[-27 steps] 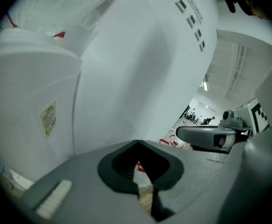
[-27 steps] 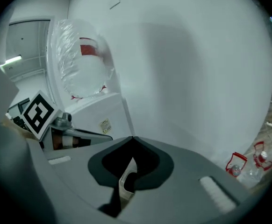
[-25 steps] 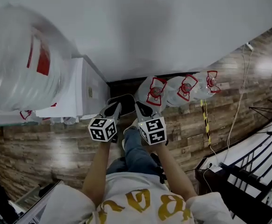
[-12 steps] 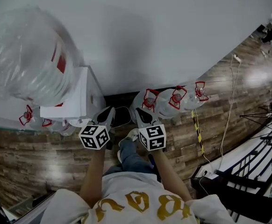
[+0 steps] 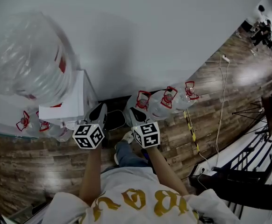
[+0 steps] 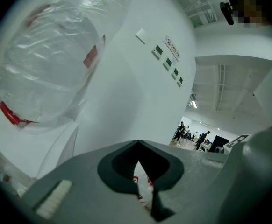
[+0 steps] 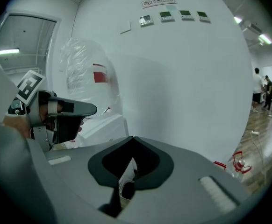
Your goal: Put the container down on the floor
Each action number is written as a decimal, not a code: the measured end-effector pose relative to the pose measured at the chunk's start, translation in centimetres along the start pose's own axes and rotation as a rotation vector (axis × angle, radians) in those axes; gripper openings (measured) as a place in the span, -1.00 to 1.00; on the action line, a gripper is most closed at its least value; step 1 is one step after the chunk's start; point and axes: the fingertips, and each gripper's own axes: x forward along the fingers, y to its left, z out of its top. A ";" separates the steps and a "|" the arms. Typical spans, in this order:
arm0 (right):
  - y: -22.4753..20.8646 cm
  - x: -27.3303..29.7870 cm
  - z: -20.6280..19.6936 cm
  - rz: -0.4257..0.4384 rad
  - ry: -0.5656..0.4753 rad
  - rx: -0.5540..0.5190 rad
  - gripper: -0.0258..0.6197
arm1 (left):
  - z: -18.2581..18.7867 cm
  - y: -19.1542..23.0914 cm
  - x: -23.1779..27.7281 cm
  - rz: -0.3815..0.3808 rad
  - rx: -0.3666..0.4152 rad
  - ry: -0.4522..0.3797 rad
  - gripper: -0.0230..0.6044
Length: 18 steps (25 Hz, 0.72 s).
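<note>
A white wall (image 5: 140,36) meets a dark wood-plank floor (image 5: 42,157), seen from above by a standing person. The left gripper (image 5: 98,110) and the right gripper (image 5: 135,113) are held side by side, low in front of the body. Each one's jaw tips meet, with nothing clamped between them.

Between the grippers, a dark rounded object (image 5: 115,119) lies at the foot of the wall; what it is cannot be told. To the left stands a white dispenser (image 5: 63,107), topped by a large plastic-wrapped jug (image 5: 28,55). To the right, a row of water jugs (image 5: 161,101) with red caps lines the wall on the floor.

No container is in hand. If the large jug is the one meant, both grippers would have to open wide and take it from opposite sides. It looks heavy and its wrap slippery, so it should be lowered slowly and kept level.
</note>
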 end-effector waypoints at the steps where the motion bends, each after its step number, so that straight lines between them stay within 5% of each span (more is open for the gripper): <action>1: -0.1 -0.1 0.1 -0.004 -0.001 0.001 -0.83 | 0.1 -0.1 -0.1 0.001 0.003 0.001 -0.92; 18: -1.5 -0.2 -0.4 -0.060 0.011 0.049 -0.83 | -0.2 1.8 -0.3 0.081 0.006 -0.015 -0.92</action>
